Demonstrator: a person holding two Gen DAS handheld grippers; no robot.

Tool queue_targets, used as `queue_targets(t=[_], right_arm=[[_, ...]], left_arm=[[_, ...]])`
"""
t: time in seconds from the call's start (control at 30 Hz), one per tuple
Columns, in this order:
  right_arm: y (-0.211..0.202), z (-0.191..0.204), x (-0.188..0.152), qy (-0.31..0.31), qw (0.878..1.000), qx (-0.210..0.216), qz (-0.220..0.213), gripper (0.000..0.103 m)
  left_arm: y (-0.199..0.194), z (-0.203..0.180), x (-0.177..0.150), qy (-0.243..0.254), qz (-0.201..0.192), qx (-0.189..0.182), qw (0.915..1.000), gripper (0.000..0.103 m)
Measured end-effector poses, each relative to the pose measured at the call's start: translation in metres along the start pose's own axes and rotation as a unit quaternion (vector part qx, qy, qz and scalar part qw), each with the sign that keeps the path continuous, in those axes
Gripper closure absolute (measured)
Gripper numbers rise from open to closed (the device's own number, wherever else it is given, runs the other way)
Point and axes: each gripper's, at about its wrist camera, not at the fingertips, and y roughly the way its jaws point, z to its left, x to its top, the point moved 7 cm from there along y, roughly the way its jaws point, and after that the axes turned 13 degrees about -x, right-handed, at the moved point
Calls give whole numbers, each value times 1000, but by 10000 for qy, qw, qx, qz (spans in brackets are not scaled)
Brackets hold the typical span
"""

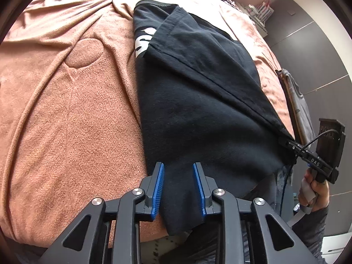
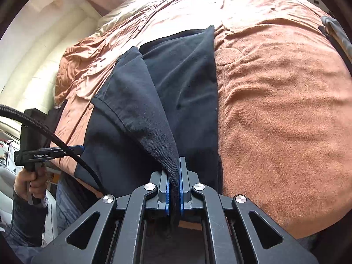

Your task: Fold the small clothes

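Note:
A black T-shirt [image 1: 198, 101] with white print lies lengthwise on a salmon blanket [image 1: 66, 110], one side folded over the middle. Its near hem hangs over the bed's edge. My left gripper [image 1: 178, 167] straddles the near left hem corner; its blue pads [image 1: 158, 187] stand apart with flat cloth between them. At the shirt's near right corner my right gripper [image 1: 283, 142] pinches the fabric. In the right wrist view the right gripper [image 2: 175, 160] is shut on a raised fold of the T-shirt [image 2: 182, 88], and the left gripper [image 2: 79, 147] sits at the shirt's left edge.
The blanket [image 2: 275, 110] covers the whole bed in creases. A grey garment [image 2: 334, 28] lies at its far right edge. Dark cloth [image 1: 299, 101] hangs on a rail beside the bed. A person's hands [image 1: 314, 189] [image 2: 33, 180] hold the handles; a black cable [image 2: 66, 145] loops nearby.

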Motion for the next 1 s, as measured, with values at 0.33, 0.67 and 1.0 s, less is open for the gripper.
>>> queue_targets(t=[0.33, 0.67, 1.0], right_arm=[[-11, 1, 0, -406, 9945, -964, 11, 74], [-24, 66, 27, -1308, 9833, -1232, -288, 64], [44, 149, 48, -2338, 9628, -1354, -112, 48]], left_arm=[[-21, 8, 9, -243, -274, -285, 9989, 74], [-40, 16, 24, -466, -907, -892, 9908, 74], [-57, 31, 32, -580, -1245, -1202, 9832, 74]])
